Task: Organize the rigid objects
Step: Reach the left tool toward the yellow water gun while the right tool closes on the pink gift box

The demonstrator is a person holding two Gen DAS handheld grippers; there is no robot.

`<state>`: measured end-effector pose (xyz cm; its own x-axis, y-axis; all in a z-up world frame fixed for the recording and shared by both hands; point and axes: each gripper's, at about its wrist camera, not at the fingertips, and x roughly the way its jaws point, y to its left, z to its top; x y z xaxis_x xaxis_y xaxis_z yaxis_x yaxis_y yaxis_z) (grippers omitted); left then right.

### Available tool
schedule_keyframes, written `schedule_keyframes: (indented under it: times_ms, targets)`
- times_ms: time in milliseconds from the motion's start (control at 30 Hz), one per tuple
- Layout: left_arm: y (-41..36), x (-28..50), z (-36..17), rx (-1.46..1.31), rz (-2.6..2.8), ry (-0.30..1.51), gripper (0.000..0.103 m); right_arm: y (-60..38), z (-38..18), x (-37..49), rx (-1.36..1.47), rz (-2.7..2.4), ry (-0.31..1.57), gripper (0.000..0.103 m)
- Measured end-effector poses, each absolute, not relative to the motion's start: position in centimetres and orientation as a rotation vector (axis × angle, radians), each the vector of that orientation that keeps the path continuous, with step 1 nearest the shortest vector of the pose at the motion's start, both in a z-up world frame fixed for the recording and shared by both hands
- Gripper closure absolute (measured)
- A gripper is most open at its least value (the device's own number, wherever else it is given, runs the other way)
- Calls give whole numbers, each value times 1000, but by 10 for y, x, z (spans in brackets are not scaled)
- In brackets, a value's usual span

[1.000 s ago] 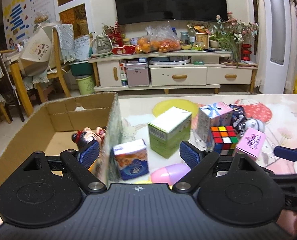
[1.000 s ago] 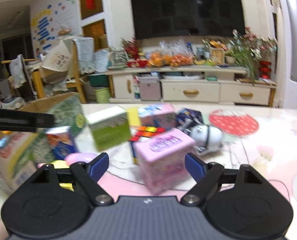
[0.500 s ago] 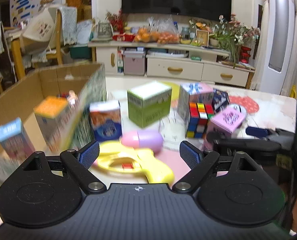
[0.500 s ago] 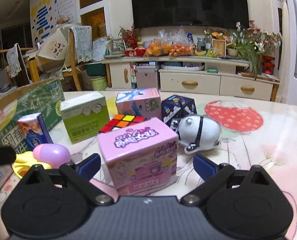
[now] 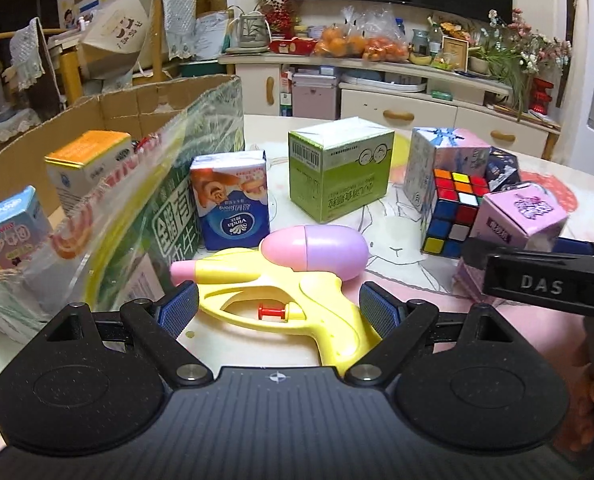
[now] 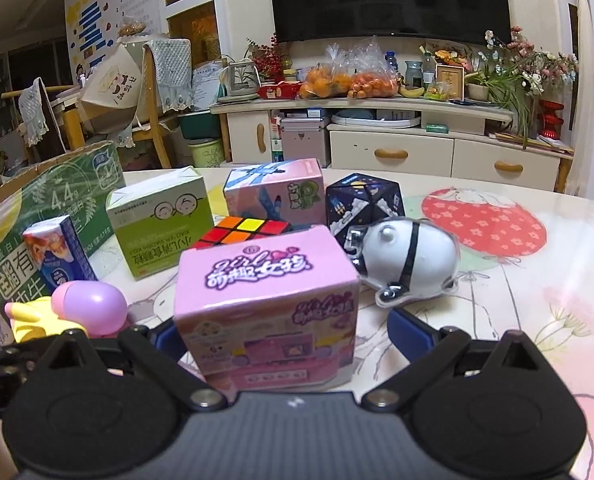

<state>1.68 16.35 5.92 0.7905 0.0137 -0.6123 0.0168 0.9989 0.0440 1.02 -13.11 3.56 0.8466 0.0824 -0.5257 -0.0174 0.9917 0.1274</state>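
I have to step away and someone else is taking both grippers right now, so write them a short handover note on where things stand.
Left gripper: open, empty, fingers either side of the yellow water gun lying on the table.
Right gripper: open, straddling the pink girl box, not clamped yet.
Done: an orange-topped carton and a small blue carton stand in the cardboard box.
Left on the table: water gun, pink box, Vinda tissue pack, green box, Rubik's cube, gift box, dark polyhedron, white toy.
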Motion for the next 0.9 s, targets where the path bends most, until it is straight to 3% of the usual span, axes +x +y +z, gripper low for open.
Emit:
schedule_keyframes:
  times_ms: [367,900]
  targets:
    - [149,37,51,51,28,638,0,-134,33,16,143,58,573,3]
    - [142,1,42,-15,29,654,0,-138,37,15,144,54,563,3]
